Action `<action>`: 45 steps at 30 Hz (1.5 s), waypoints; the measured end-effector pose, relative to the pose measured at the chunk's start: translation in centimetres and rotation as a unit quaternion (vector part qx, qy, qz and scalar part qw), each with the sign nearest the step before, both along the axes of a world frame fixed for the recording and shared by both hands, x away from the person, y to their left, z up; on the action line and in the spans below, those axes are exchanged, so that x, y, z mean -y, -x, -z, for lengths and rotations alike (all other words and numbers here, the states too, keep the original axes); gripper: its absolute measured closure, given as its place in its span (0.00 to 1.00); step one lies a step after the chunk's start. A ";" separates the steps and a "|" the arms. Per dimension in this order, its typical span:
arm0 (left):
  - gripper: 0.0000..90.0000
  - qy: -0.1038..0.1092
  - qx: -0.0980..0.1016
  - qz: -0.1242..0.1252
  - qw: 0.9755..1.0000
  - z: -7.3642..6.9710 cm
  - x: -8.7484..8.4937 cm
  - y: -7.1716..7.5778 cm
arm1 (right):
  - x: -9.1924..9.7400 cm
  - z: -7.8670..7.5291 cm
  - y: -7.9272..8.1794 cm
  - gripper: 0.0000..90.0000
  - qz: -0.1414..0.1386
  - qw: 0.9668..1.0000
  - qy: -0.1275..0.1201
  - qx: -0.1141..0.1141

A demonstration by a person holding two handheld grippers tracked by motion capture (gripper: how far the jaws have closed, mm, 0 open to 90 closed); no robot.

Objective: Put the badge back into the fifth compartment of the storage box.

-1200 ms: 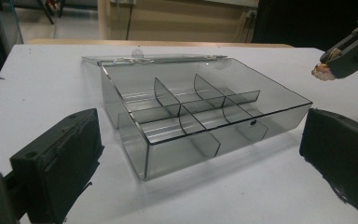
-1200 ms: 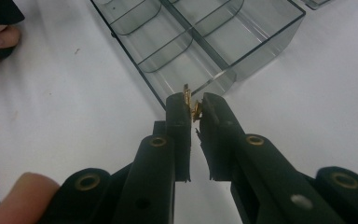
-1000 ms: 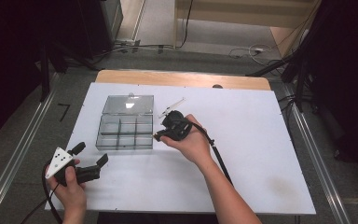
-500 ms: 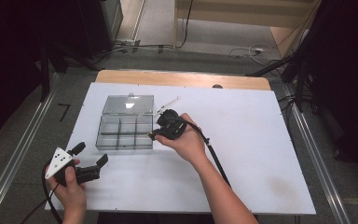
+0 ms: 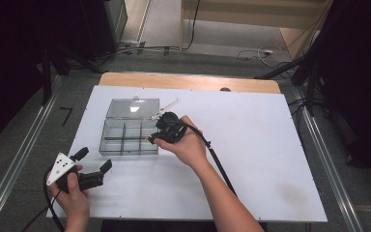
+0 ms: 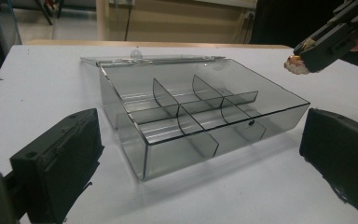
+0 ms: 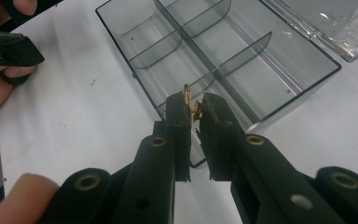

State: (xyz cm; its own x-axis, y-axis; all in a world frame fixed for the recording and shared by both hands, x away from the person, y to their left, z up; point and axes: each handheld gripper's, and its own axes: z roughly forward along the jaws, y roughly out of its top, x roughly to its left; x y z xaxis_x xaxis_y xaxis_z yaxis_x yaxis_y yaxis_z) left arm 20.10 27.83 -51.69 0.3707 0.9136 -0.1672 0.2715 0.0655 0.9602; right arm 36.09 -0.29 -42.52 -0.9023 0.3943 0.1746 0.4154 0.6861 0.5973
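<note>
A clear compartment box (image 5: 128,137) lies open on the white table (image 5: 251,145), its lid (image 5: 133,108) folded back flat behind it. My right gripper (image 5: 150,140) hovers at the box's right edge, shut on a small brass part (image 7: 194,108) pinched at its tips above a near compartment (image 7: 200,81). From the left gripper view, that gripper (image 6: 326,44) and the brass part (image 6: 294,65) hang above the box's (image 6: 191,116) right corner. My left gripper (image 5: 94,160) rests at the front left of the table, open and holding nothing, its jaws pointing toward the box.
A small clear plastic bag (image 7: 352,25) lies beside the lid at the box's far right corner. The right gripper's cable (image 5: 220,162) trails across the table toward the front edge. Metal rails (image 5: 19,159) run along both sides of the table.
My right gripper has edged a little to the left with the brass part, its tips now over the box's right edge. The left gripper has stayed put.
</note>
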 end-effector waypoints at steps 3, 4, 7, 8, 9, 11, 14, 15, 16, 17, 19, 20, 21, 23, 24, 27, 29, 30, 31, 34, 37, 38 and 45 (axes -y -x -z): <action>0.00 -0.001 0.000 0.000 1.000 0.0 0.0 0.0 | -0.3 0.1 -0.1 0.89 -0.002 1.000 -0.001 0.001; 0.00 -0.001 0.000 0.000 1.000 0.0 0.0 0.0 | -0.4 0.2 -0.1 0.89 -0.003 1.000 -0.001 0.002; 0.00 0.000 0.000 0.000 1.000 0.0 0.0 0.0 | -0.7 0.6 -0.2 0.89 -0.004 1.000 -0.004 0.000; 0.00 -0.001 0.001 0.001 1.000 0.0 0.0 0.0 | -0.9 0.7 -0.2 0.89 -0.004 1.000 -0.004 -0.001; 0.00 -0.002 0.001 0.001 1.000 0.0 0.0 0.0 | -0.9 0.8 -0.2 0.89 -0.005 1.000 -0.004 -0.003; 0.00 -0.004 0.000 0.001 1.000 0.0 0.0 -0.1 | -1.2 1.0 -0.2 0.89 -0.006 1.000 -0.003 -0.003; 0.00 -0.003 -0.001 0.002 1.000 0.0 0.1 -0.1 | -1.6 1.2 -0.2 0.89 -0.007 1.000 -0.004 -0.003; 0.00 -0.003 -0.001 0.002 1.000 0.0 0.0 -0.1 | -1.7 1.2 -0.2 0.89 -0.005 1.000 -0.003 -0.002; 0.00 -0.002 0.000 0.003 1.000 0.0 0.0 -0.1 | -1.7 1.2 -0.2 0.89 -0.008 1.000 -0.004 0.002; 0.00 -0.002 0.000 0.003 1.000 0.0 0.0 -0.1 | -1.8 1.2 -0.2 0.89 -0.004 1.000 -0.003 0.004; 0.00 -0.003 0.000 0.002 1.000 0.0 0.0 -0.1 | -2.1 1.3 -0.2 0.89 -0.005 1.000 -0.005 0.005; 0.00 -0.004 -0.002 0.002 1.000 0.0 0.1 -0.1 | -2.2 1.3 -0.2 0.89 -0.003 1.000 -0.006 0.004; 0.00 -0.004 -0.002 0.002 1.000 0.0 0.1 -0.1 | -2.3 1.3 -0.2 0.89 0.001 1.000 -0.006 0.003; 0.00 -0.003 -0.001 0.002 1.000 0.0 0.1 -0.1 | -2.5 1.4 -0.2 0.89 0.000 1.000 -0.008 0.004; 0.00 -0.003 -0.001 0.002 1.000 0.0 0.0 -0.1 | -2.6 1.5 -0.2 0.89 -0.001 1.000 -0.008 0.005; 0.00 -0.003 -0.001 0.002 1.000 0.0 0.0 -0.1 | -3.1 1.7 -0.2 0.89 -0.001 1.000 -0.007 0.001; 0.00 -0.003 -0.002 0.002 1.000 0.0 0.0 -0.1 | -3.3 1.9 -0.2 0.89 -0.004 1.000 -0.006 0.003; 0.00 -0.003 -0.002 0.002 1.000 0.0 0.0 -0.1 | -3.5 2.0 -0.1 0.89 -0.004 1.000 -0.007 0.003; 0.00 -0.002 -0.001 0.001 1.000 0.0 0.0 -0.1 | -3.6 2.1 -0.1 0.89 -0.003 1.000 -0.006 0.002; 0.00 -0.004 -0.002 0.002 1.000 0.0 0.1 -0.2 | -3.9 2.3 -0.1 0.89 -0.001 1.000 -0.005 0.002; 0.00 -0.006 -0.002 0.002 1.000 0.0 0.1 -0.2 | -4.3 2.6 -0.1 0.89 -0.001 1.000 -0.006 0.004; 0.00 -0.005 -0.002 0.002 1.000 0.0 0.1 -0.2 | -4.3 2.6 -0.1 0.89 -0.001 1.000 -0.006 0.004; 0.00 -0.006 -0.003 0.002 1.000 0.0 0.1 -0.2 | -5.1 3.4 0.0 0.89 0.004 1.000 -0.008 -0.006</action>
State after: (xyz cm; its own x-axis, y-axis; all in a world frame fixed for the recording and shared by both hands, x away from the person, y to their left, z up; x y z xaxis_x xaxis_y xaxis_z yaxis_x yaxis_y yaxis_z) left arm 20.28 27.72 -51.66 0.3738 0.9140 -0.1577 0.2773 0.0522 0.9594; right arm 36.14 4.82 -45.90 -0.8969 0.3990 0.1908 0.4279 0.6735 0.6028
